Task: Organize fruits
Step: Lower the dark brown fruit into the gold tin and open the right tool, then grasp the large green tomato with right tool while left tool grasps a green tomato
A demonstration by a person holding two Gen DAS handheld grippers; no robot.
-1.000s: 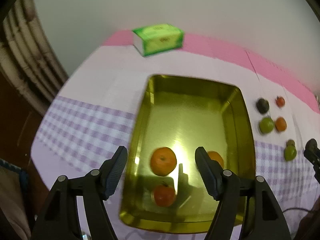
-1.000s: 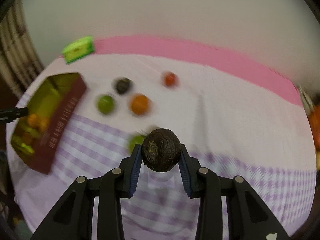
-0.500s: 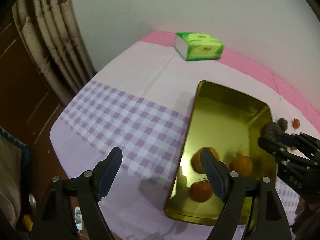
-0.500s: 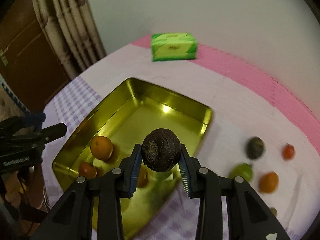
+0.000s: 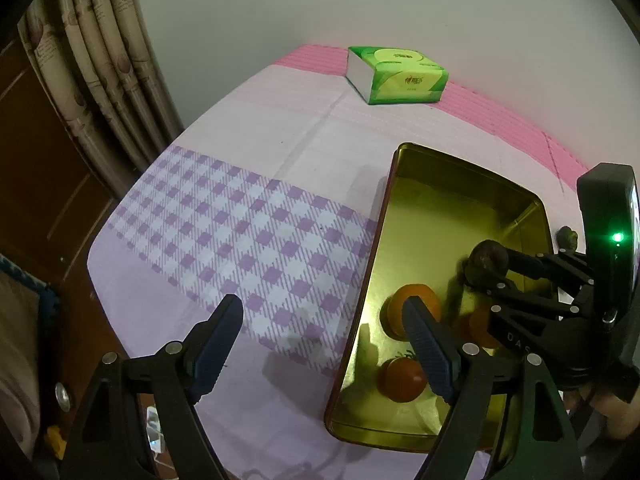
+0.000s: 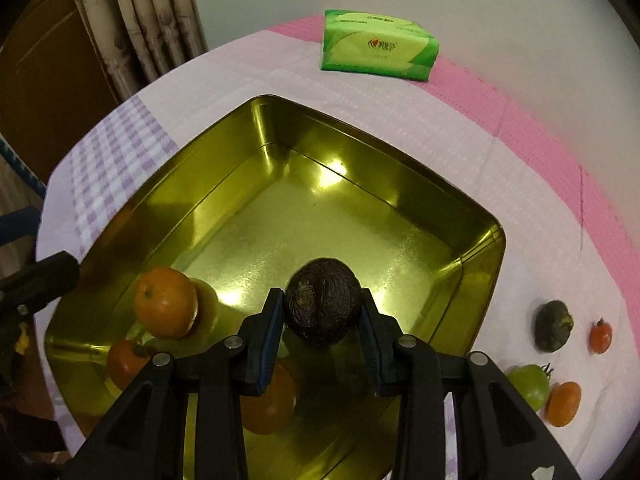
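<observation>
Between the right gripper's [image 6: 322, 322] pads, seemingly clamped: dark fruit [image 6: 323, 305].

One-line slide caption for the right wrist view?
Right gripper holds a dark fruit above the gold tray.

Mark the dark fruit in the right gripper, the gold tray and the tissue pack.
dark fruit [image 6: 322, 300], right wrist view, middle of its wrinkled skin.
gold tray [image 6: 400, 184], right wrist view, far inner wall.
tissue pack [image 6: 380, 46], right wrist view, top face.
</observation>
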